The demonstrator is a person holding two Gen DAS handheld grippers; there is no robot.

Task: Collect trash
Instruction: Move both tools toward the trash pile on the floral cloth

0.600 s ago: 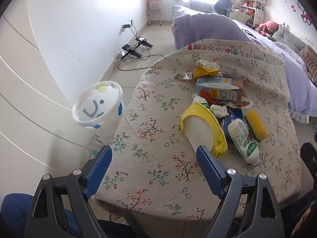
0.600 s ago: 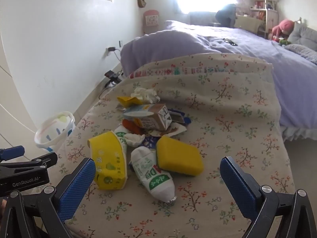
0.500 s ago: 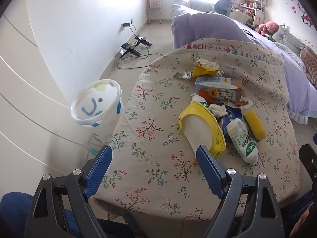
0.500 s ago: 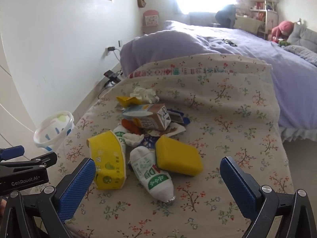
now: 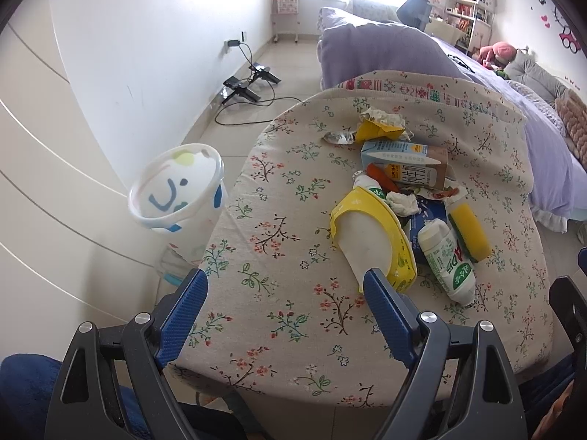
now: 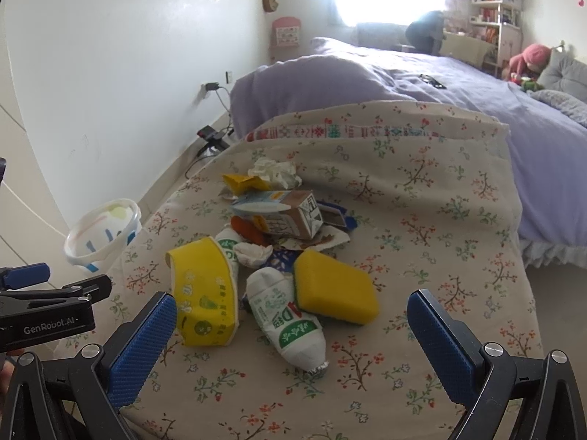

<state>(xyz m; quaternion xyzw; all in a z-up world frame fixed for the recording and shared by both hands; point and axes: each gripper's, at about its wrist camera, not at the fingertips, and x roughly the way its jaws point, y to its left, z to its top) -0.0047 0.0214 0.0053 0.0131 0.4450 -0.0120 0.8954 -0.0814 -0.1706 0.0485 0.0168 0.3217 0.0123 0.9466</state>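
Evidently both the left hand-held gripper [image 5: 282, 293] and right hand-held gripper [image 6: 291, 315] gaped wide, empty, because the trash pile [image 6: 279, 256] lay uncollected beside the bin [image 5: 178, 187].

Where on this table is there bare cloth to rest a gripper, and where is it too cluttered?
Bare tablecloth runs along the side by the trash bin, and across the near edge in front of the yellow cup and bottle. The far right of the table is also free. Crowded: the pile from the sponge back to the carton.
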